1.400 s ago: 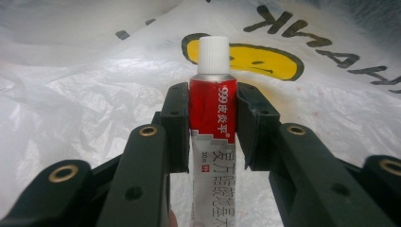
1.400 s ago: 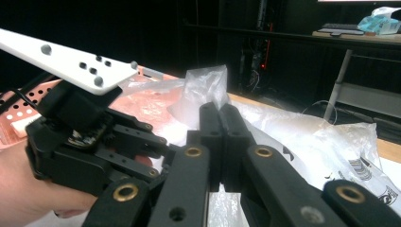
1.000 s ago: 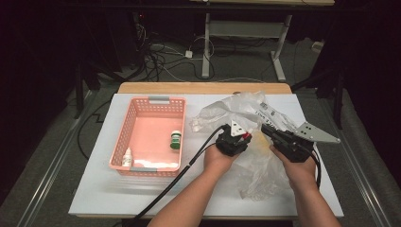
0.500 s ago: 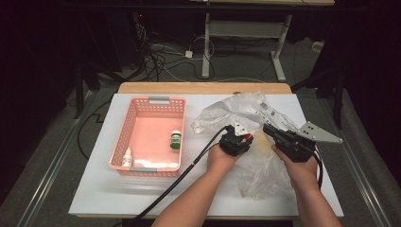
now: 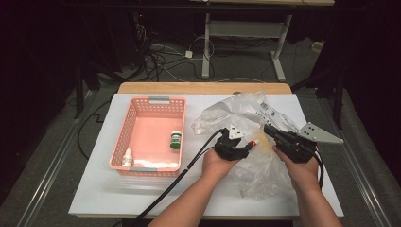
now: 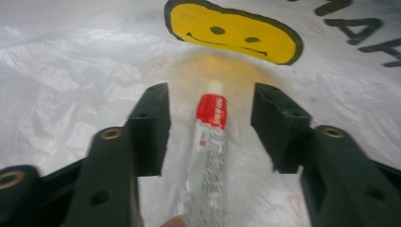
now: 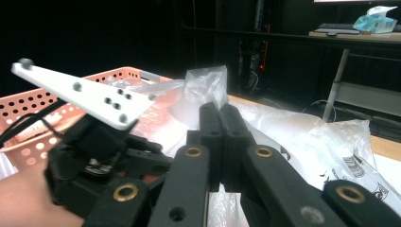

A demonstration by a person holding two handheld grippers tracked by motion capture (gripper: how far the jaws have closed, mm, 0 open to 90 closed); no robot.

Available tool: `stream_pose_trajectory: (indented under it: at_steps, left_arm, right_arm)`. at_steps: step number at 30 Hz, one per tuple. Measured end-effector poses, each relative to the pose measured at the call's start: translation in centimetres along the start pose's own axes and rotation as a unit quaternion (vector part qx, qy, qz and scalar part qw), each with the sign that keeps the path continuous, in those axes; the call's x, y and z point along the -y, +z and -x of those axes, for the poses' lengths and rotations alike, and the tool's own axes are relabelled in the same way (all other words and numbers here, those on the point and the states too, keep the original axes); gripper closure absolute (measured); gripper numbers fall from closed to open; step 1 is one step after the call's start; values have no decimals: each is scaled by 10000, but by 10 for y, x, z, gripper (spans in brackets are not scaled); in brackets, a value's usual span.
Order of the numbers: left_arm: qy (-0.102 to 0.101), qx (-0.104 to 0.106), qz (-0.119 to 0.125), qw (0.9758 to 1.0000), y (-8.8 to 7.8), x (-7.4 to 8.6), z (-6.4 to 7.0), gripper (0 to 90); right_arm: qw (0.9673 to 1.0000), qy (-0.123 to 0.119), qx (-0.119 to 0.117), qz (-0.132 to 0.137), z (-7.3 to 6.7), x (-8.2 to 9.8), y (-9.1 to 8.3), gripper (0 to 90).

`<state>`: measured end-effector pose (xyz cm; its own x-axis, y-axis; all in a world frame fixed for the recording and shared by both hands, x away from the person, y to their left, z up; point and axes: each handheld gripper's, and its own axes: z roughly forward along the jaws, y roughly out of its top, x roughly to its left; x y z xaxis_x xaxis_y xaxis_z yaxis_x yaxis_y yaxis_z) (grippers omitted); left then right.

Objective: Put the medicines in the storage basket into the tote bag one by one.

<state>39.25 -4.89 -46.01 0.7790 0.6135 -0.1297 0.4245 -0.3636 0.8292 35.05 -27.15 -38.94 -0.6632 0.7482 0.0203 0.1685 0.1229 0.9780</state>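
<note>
Lighting's pretty uneven here. In the high view the white table (image 5: 118, 189) is lit from above and comes out bright and even, with hardly any shadow under the pink basket (image 5: 142, 142), while the floor and the far background drop off into near black. The clear plastic bag (image 5: 246, 113) throws some glare off its crinkles. The left gripper view is washed out, nearly overexposed on the plastic; the red-capped tube (image 6: 208, 137) is soft and the jaws near the bottom edge are blurry. The right gripper view is dim behind, and its white plate (image 7: 80, 94) blows out.
</note>
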Motion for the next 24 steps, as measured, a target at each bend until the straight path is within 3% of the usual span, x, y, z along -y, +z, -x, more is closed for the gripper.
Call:
stream_pose_trajectory:
  at_steps: [6, 13, 18, 21, 24]
  left_arm:
    - [-20, 261, 35, 9997, -19, 13, 8, 418]
    - [-24, 478, 54, 9988, -43, 22, 14, 297]
    - [-32, 520, -54, 9986, -60, 25, 17, 161]
    - [52, 518, -21, 9986, -71, 26, 20, 124]
    - [13, 510, -31, 9987, -82, 27, 19, 66]
  right_arm:
    - [10000, -36, -7, -28, -2, 0, 0, 900]
    - [10000, -46, -16, -57, -3, 0, 1, 900]
    - [9999, -78, -23, -64, -5, 0, 0, 900]
    - [9999, -94, -29, -58, -5, 0, 0, 900]
    - [10000, -67, -30, -63, -5, 0, 1, 900]
